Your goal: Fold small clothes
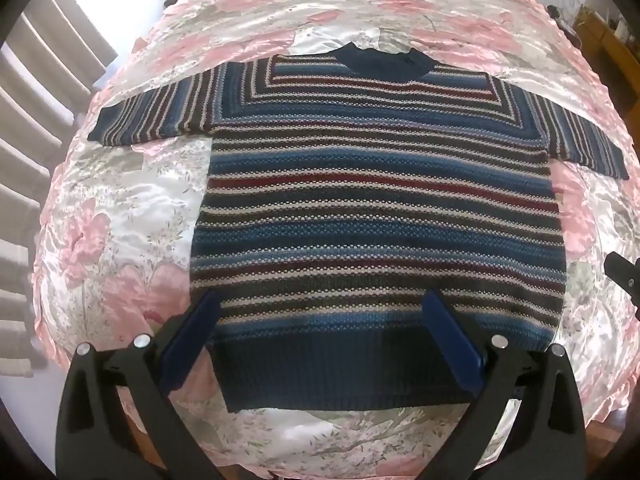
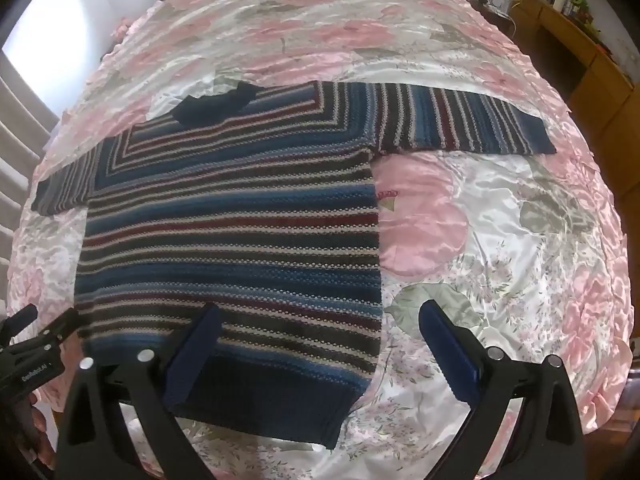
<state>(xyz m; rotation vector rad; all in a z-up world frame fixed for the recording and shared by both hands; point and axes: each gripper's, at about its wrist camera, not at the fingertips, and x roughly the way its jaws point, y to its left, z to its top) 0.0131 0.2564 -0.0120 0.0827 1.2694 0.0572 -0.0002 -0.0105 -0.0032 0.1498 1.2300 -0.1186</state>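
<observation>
1. A striped knit sweater [image 1: 376,216] lies flat on a bed covered by a pink floral satin bedspread [image 1: 120,208]. Its front faces up, both sleeves are spread out to the sides, and the dark navy collar [image 1: 386,62] lies at the far end.
2. The sweater's dark navy hem band [image 1: 340,372] is the edge nearest both cameras.
3. The left gripper [image 1: 320,320] hangs above the hem band. Its two blue fingers [image 1: 192,344] are spread wide apart and hold nothing. One finger is over the sweater's left bottom corner and the other is over the right part of the hem.
4. The right gripper [image 2: 320,328] is likewise wide open and empty. It sits over the sweater's right bottom corner. One blue finger [image 2: 196,352] is above the hem band [image 2: 272,396], and the other is out over bare bedspread [image 2: 500,240] beside the sweater [image 2: 232,232].
5. Both tools point forward along the sweater, from the hem toward the collar [image 2: 216,106].
6. In the right wrist view the left gripper's black body shows at the lower left, just beside the hem. Part of a hand [image 2: 38,424] grips it there.
7. A wooden cabinet [image 2: 580,52] stands beyond the bed, well apart from the sweater's right sleeve [image 2: 460,120].
</observation>
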